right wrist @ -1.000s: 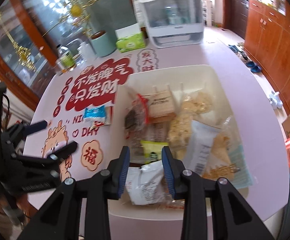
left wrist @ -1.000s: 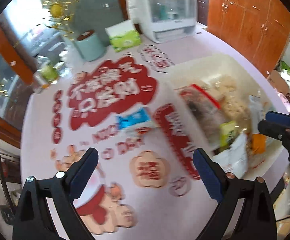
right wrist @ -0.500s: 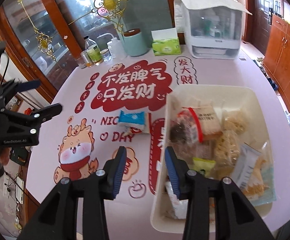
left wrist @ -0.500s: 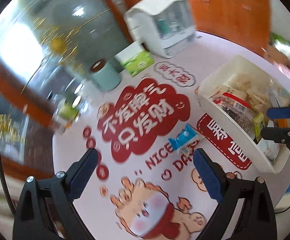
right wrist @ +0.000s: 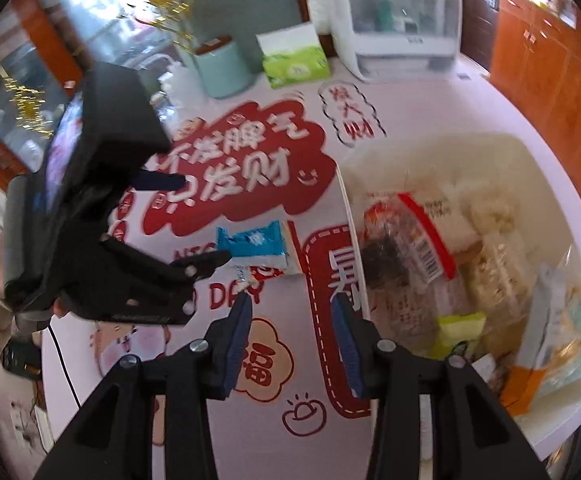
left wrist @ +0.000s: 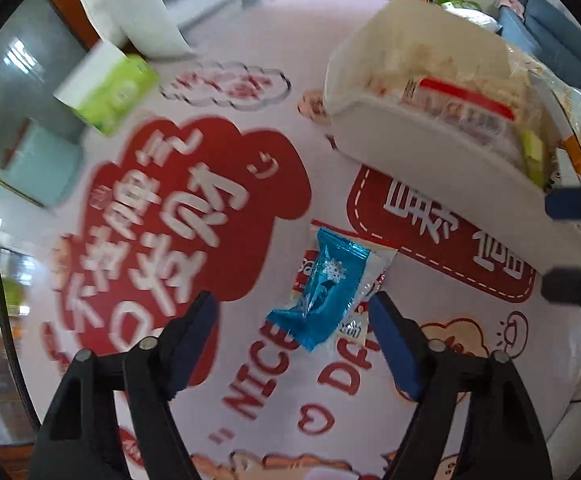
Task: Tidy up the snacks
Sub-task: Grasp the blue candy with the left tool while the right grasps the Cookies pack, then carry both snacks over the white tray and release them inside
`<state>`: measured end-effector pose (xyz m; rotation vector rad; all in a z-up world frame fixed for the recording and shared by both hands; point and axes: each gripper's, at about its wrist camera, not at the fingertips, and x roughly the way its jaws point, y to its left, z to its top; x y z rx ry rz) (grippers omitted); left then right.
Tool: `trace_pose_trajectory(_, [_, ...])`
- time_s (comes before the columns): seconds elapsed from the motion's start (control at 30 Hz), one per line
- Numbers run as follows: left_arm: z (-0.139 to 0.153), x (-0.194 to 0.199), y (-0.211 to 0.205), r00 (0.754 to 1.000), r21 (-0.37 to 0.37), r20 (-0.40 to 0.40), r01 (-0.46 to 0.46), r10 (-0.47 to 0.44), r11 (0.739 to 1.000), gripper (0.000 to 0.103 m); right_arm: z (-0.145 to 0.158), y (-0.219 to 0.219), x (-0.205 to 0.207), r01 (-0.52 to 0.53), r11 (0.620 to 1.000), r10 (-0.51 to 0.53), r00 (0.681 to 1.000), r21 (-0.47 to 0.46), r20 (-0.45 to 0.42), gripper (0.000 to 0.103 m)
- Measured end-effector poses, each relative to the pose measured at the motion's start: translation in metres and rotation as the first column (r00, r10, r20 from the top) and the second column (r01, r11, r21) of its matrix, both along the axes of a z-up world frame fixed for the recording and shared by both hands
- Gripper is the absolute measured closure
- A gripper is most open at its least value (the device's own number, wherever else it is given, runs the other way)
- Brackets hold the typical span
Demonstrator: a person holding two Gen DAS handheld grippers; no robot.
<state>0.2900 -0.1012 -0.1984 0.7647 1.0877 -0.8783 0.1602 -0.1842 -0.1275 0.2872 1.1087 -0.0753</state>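
Left gripper over blue snack packet on table mat, jaws just closing, pads either side, not yet pressing. Right gripper released, empty, beside white bin full of snacks

orange-brown wooden cabinets line the right wall; a glass-fronted wooden display case stands left, brightly lit.

The tablecloth is pale pink, printed with dark red cloud shapes bearing white characters. The snack packet is shiny blue with a white snowflake. The bin is cream-white. The tissue box is green and white; the canister is pale teal.
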Motion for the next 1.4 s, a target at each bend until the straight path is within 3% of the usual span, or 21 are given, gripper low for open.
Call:
trace_pose_trajectory(0.2, [-0.032,0.006,-0.006,0.994,-0.04,-0.1,0.046,-0.05,0.998,0.033,-0.022,0.007,0.012,0.065,0.998,-0.065,0.997,0.004,-0.04,0.061])
trace_pose_trajectory(0.27, [-0.036,0.006,-0.007,0.99,-0.054,-0.124,0.061,-0.067,0.997,0.055,-0.026,0.01,0.016,0.071,0.998,-0.071,0.996,-0.003,-0.051,0.061])
trace_pose_trajectory(0.37, [-0.038,0.011,-0.005,0.986,-0.092,-0.155,0.045,-0.058,0.995,0.072,-0.031,0.013,0.025,0.073,0.997,-0.073,0.996,-0.007,-0.057,0.061])
trace_pose_trajectory(0.73, [-0.026,0.024,0.059,0.981,-0.138,-0.148,-0.147,0.126,0.979,0.074,-0.061,0.026,0.063,0.049,0.998,-0.045,0.995,0.048,-0.083,0.056])
trace_pose_trajectory(0.9, [-0.021,0.033,0.086,0.956,-0.169,-0.19,-0.255,0.222,0.952,0.074,-0.077,0.035,0.084,-0.001,1.0,0.001,0.998,0.006,-0.071,0.033])
trace_pose_trajectory(1.03, [-0.02,0.038,0.1,0.929,-0.184,-0.222,-0.337,0.295,0.923,0.074,-0.09,0.042,0.101,-0.066,0.998,0.064,0.995,-0.021,-0.079,0.023])
trace_pose_trajectory(1.17, [-0.022,0.043,0.105,0.906,-0.193,-0.25,-0.393,0.342,0.899,0.074,-0.104,0.046,0.109,-0.094,0.994,0.087,0.989,-0.053,-0.12,0.021])
trace_pose_trajectory(1.3, [-0.018,0.041,0.106,0.898,-0.199,-0.25,-0.413,0.362,0.889,0.074,-0.106,0.053,0.112,-0.114,0.989,0.1,0.986,-0.099,-0.131,0.021])
trace_pose_trajectory(1.4, [-0.011,0.039,0.107,0.897,-0.204,-0.238,-0.421,0.373,0.884,0.074,-0.104,0.053,0.11,-0.107,0.989,0.094,0.987,-0.1,-0.128,0.029])
